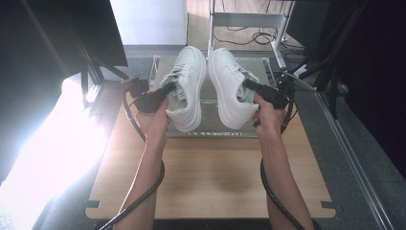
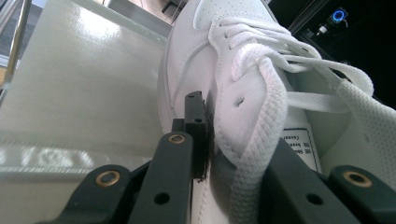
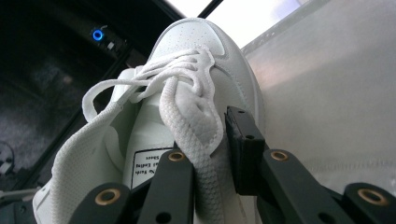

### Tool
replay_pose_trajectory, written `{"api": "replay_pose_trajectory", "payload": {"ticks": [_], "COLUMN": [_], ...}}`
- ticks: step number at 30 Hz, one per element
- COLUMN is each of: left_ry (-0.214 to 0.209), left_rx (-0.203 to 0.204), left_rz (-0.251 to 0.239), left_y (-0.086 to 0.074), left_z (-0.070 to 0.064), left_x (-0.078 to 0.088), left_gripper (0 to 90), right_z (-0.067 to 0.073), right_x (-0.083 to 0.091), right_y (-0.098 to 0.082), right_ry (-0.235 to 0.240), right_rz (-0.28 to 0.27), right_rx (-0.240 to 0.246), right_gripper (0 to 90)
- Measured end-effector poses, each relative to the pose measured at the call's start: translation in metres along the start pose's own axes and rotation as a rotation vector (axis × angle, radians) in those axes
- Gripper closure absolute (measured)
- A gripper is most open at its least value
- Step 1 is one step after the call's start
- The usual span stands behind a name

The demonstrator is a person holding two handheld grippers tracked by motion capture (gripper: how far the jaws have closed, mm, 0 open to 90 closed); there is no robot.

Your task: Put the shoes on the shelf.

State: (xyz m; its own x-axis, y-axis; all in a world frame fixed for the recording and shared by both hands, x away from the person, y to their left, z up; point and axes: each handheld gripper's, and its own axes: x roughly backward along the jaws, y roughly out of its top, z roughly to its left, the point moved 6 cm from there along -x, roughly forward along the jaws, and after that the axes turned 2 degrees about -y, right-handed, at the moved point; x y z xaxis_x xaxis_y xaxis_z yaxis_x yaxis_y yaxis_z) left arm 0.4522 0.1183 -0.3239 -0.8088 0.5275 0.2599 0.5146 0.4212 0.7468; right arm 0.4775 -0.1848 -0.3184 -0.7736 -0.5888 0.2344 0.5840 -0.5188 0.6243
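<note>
Two white shoes are counted: one shoe (image 1: 187,86) is clamped at its side wall by the fingers (image 2: 195,135) of the left gripper (image 1: 168,88), the other shoe (image 1: 231,86) by the fingers (image 3: 243,149) of the right gripper (image 1: 249,86). Two grippers are counted. One grey mat (image 1: 210,129) is counted below the fingers, on one wooden surface (image 1: 210,177).

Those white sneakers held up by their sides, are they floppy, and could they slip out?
Probably fairly stiff: the left sneaker keeps its shape though the left gripper pinches just its collar edge. It looks light, since that one pinch carries it. Its smooth leather-like side may be a bit slippery, and the loose laces would likely dangle.
</note>
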Motion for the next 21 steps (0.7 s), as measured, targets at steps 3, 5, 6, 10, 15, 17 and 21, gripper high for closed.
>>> {"api": "replay_pose_trajectory", "payload": {"ticks": [3, 5, 6, 10, 15, 17, 21], "left_ry": [0.017, 0.025, 0.027, 0.048, 0.063, 0.072, 0.094], "left_rx": [0.015, 0.023, 0.026, 0.034, 0.043, 0.043, 0.04], "left_rz": [-0.002, -0.001, 0.0, 0.004, 0.009, 0.018, 0.028], "left_y": [0.005, 0.007, 0.009, 0.014, 0.022, 0.024, 0.027], "left_z": [0.0, 0.001, 0.001, 0.001, -0.001, -0.002, -0.001], "left_x": [-0.009, -0.015, -0.019, -0.031, -0.048, -0.054, -0.063], "left_gripper": [82.2, 82.1, 82.1, 82.0, 82.0, 81.9, 82.0], "right_z": [0.0, -0.001, -0.001, -0.006, -0.009, -0.011, -0.013], "right_x": [-0.005, -0.013, -0.013, -0.027, -0.035, -0.042, -0.046], "right_y": [0.006, 0.011, 0.011, 0.018, 0.023, 0.025, 0.027], "right_ry": [-0.009, -0.025, -0.025, -0.058, -0.066, -0.084, -0.098], "right_rz": [-0.018, -0.033, -0.033, -0.043, -0.048, -0.054, -0.058], "right_rx": [-0.02, -0.033, -0.033, -0.064, -0.079, -0.085, -0.075], "right_gripper": [80.4, 80.4, 80.4, 80.3, 80.1, 79.9, 79.7]}}
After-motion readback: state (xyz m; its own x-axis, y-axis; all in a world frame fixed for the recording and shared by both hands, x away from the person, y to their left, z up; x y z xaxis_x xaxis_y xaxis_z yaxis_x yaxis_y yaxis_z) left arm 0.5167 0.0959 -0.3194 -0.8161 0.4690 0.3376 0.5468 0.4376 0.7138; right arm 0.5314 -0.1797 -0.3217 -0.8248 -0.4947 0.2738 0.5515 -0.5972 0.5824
